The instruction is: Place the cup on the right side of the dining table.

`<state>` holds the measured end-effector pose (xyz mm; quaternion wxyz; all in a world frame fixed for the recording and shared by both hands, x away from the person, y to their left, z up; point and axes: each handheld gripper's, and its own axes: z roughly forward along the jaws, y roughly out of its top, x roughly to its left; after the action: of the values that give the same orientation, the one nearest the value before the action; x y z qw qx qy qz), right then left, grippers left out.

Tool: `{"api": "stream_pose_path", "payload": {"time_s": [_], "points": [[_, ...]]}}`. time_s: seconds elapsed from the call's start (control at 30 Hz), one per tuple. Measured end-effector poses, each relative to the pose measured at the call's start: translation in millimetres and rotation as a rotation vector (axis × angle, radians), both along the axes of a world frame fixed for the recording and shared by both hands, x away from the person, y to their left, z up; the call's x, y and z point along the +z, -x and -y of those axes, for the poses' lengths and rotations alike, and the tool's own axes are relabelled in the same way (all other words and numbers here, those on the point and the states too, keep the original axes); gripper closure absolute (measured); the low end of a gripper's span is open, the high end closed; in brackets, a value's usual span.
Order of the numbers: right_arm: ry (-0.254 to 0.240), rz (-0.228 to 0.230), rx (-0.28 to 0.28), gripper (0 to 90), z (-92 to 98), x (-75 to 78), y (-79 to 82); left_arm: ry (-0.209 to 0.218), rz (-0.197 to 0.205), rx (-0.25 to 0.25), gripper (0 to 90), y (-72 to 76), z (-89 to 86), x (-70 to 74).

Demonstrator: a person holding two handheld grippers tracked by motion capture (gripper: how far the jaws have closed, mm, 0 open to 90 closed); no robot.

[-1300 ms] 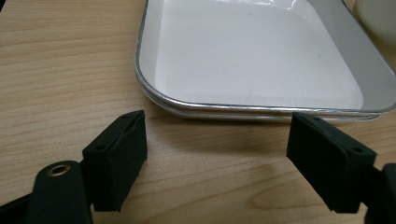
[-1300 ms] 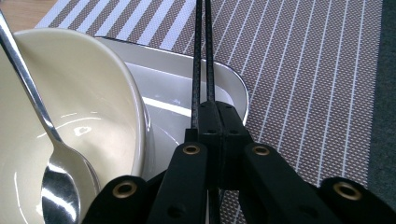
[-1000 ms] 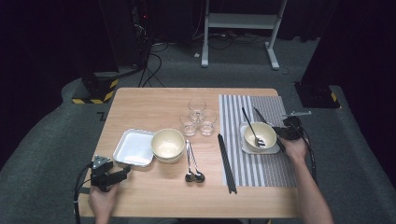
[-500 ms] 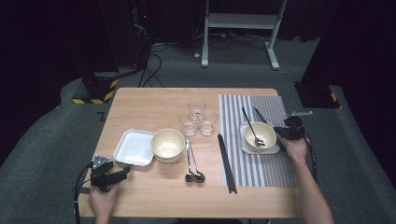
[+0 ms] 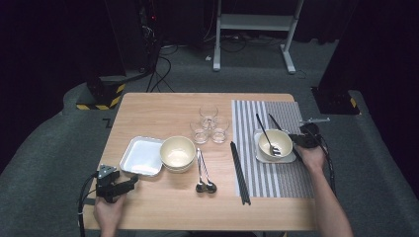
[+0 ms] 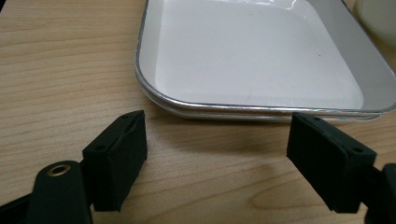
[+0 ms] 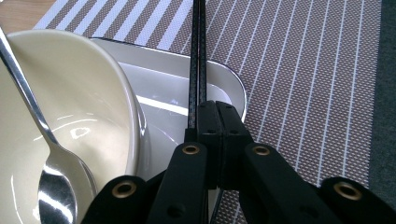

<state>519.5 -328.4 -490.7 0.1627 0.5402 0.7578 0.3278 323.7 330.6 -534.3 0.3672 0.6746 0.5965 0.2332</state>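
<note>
Right gripper (image 7: 208,112) clamps 2 black chopsticks (image 7: 198,51) (over tray (image 7: 187,100)).

Claw (image 7: 211,116) clamped on black chopsticks (image 7: 198,51)

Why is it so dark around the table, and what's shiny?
High view: light falls on the table, the room behind stays black. Right gripper view: glare streaks on the spoon and bowl. Left gripper view: the tray gleams, its far edge soft.
</note>
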Motion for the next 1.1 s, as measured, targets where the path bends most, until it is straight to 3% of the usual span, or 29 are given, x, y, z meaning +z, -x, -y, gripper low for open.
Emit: {"api": "stream_pose_path", "payload": {"time_s": [0.6, 0.73, 0.87, 1.0, 1.1], "points": [[0.018, 0.073, -0.014, 86.4, -5.0, 20.0, 16.7, -0.007, -0.001, -0.001, 20.1, 0.1, 0.7, 0.0], [0.003, 0.104, -0.033, 84.2, -4.5, 26.5, 27.2, -0.004, 0.000, -0.002, 20.1, 0.1, 0.3, 0.0], [-0.028, 0.102, -0.051, 84.7, -2.8, 29.2, 35.8, -0.002, 0.000, -0.002, 20.1, 0.2, 0.4, 0.0], [-0.041, 0.141, -0.060, 84.9, -1.5, 32.0, 45.2, -0.003, 0.000, -0.002, 20.0, 0.2, 0.4, 0.0], [-0.016, 0.169, -0.057, 82.7, -4.4, 34.0, 52.5, -0.006, -0.001, -0.004, 19.8, 0.1, 0.7, 0.0]]}}
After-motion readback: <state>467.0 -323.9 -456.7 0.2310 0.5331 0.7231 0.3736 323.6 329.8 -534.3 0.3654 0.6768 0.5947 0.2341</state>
